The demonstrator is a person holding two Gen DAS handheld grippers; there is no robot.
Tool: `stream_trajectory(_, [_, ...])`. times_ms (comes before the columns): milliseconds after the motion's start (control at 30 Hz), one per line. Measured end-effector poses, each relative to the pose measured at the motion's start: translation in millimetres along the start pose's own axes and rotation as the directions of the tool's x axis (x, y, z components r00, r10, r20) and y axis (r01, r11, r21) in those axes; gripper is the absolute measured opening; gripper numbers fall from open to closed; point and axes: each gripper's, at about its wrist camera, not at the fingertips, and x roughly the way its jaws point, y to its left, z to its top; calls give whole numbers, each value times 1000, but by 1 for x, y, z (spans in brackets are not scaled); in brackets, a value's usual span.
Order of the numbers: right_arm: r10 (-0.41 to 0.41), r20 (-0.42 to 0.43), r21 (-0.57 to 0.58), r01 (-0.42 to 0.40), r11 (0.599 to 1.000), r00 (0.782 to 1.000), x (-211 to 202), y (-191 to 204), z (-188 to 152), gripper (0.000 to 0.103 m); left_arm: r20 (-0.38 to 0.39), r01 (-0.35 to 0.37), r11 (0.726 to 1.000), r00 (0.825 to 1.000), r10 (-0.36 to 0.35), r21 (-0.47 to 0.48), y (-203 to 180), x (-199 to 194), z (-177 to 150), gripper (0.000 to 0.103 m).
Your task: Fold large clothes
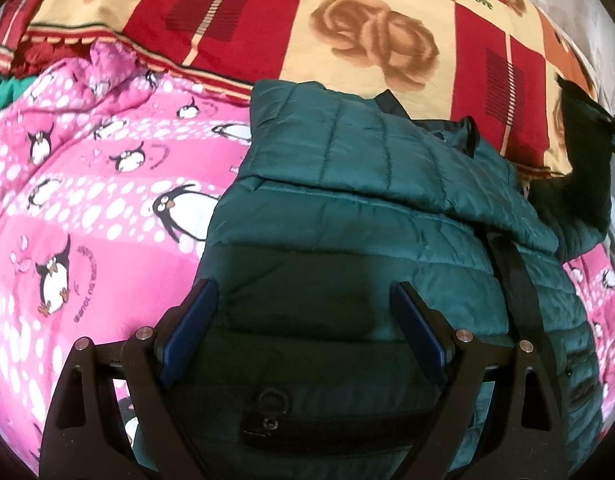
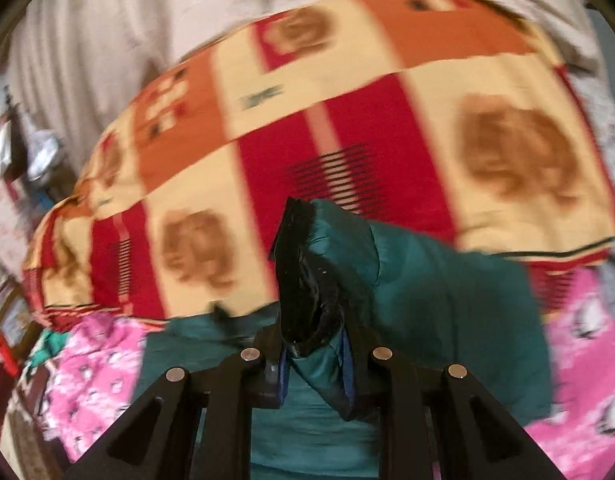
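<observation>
A dark green quilted puffer jacket (image 1: 347, 208) lies on a pink penguin-print blanket (image 1: 87, 208); one sleeve is folded across its body. My left gripper (image 1: 303, 292) is open, its blue pads spread wide just above the jacket's lower body, holding nothing. My right gripper (image 2: 315, 344) is shut on a sleeve end of the jacket (image 2: 319, 280), with the black cuff sticking up between the fingers. The lifted sleeve also shows at the right edge of the left wrist view (image 1: 583, 148). The right wrist view is motion-blurred.
A large pillow with red, orange and cream squares and rose prints (image 1: 347, 32) lies behind the jacket; it also shows in the right wrist view (image 2: 347, 120). A pale wall (image 2: 147, 20) stands behind it. Clutter sits at the far left (image 2: 23, 152).
</observation>
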Motion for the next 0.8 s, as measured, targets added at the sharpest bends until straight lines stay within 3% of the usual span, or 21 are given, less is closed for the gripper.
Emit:
stream_trajectory(233, [107, -105, -57, -114, 992, 989, 72, 75, -26, 19, -12, 1, 1000, 1000, -1, 1, 1, 3, 0, 90])
stream_trajectory(433, [205, -231, -83, -230, 970, 951, 141, 119, -64, 20, -22, -4, 1000, 1000, 4, 11, 0, 6, 0, 92])
stream_trajectory(533, [191, -279, -140, -236, 962, 941, 166, 132, -86, 20, -30, -18, 999, 999, 19, 33, -4, 8, 0, 96])
stream_trajectory(600, [173, -331, -160, -236, 959, 927, 180, 133, -104, 36, -33, -30, 998, 999, 31, 50, -7, 10, -1, 98])
stream_trajectory(733, [224, -337, -159, -290, 944, 914, 168, 133, -107, 70, -36, -35, 998, 999, 37, 56, -6, 11, -1, 98])
stream_trajectory(800, [213, -344, -174, -285, 943, 915, 154, 133, -103, 72, -37, -35, 998, 999, 37, 56, -5, 11, -1, 99])
